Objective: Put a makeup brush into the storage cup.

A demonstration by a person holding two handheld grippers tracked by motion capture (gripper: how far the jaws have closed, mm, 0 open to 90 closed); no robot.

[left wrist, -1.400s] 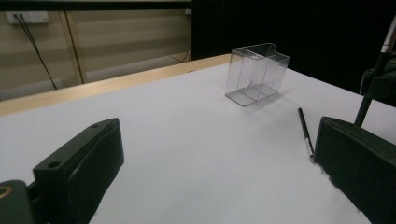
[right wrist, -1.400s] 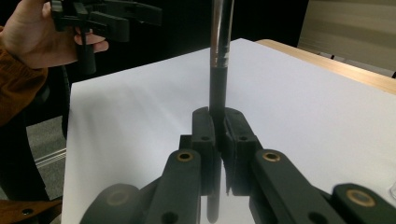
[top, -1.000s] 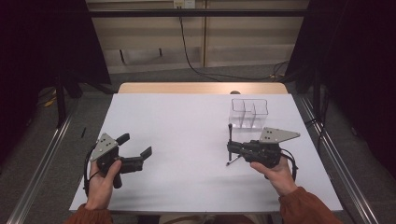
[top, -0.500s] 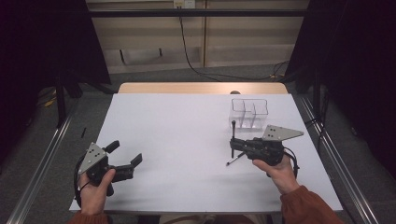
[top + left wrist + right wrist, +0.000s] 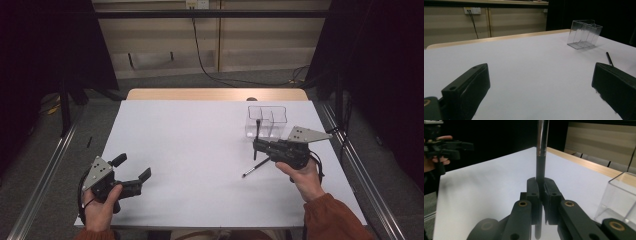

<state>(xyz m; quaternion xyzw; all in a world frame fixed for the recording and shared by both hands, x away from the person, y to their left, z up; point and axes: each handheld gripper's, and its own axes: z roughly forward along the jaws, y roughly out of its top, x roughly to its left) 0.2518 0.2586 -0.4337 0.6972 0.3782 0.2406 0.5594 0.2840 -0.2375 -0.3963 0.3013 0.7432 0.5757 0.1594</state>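
Left gripper has dropped back to the near left table edge, jaws apart, empty. Right gripper stays clamped on an upright pen; second pen lies beside it. Clear organizer just beyond, so insertion looks next.

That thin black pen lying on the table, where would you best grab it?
Take the loose pen at mid-shaft, coming straight down with the jaws across its width. It lies flat and slanted on the bare table, with nothing beside it. The open left gripper is probably the one to use.
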